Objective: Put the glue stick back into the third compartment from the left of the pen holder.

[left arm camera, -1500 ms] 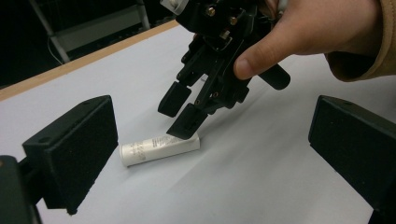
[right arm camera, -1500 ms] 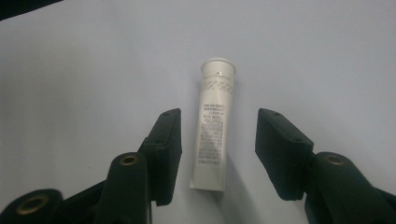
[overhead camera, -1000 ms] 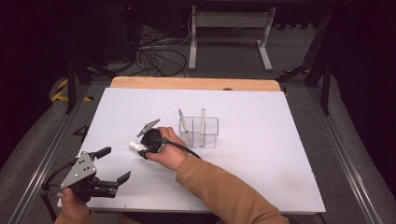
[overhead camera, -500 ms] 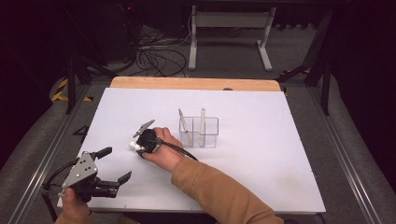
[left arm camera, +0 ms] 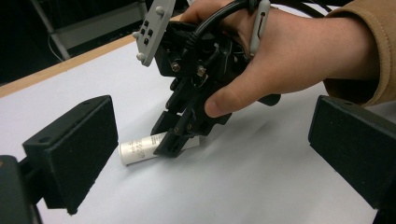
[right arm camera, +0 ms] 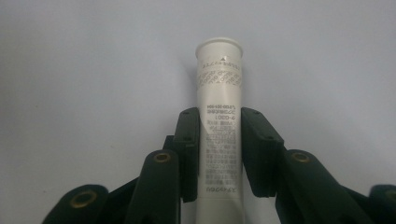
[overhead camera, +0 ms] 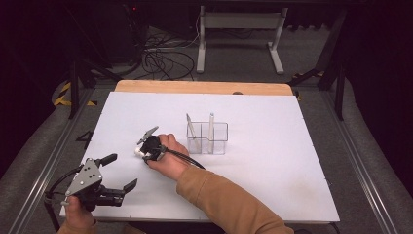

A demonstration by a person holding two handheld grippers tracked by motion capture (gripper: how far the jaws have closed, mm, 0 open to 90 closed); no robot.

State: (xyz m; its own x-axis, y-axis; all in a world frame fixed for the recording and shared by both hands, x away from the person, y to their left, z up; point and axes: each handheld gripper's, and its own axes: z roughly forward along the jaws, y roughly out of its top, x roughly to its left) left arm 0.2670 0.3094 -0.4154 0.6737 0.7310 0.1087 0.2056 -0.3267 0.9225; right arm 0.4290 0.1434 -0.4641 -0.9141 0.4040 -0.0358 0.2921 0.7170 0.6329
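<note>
My right tongs (right arm camera: 219, 154) are closed around a white tube (right arm camera: 219, 121) lying flat on the counter (overhead camera: 292, 175), left of centre; I judge this the pick-up step, lift next, probably toward the clear organizer (overhead camera: 207, 138). Left tongs (overhead camera: 119, 171) idle, gaping, near the front-left corner. Tube's tail end hidden; print unreadable.

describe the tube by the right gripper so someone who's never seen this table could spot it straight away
On the white table, look left of the clear organiser to the right gripper in the hand. The tube lies flat on the table between its jaws, which are shut on its sides. It is white, printed with small text and lying down, whereas the two thin items in the organiser stand upright.
</note>
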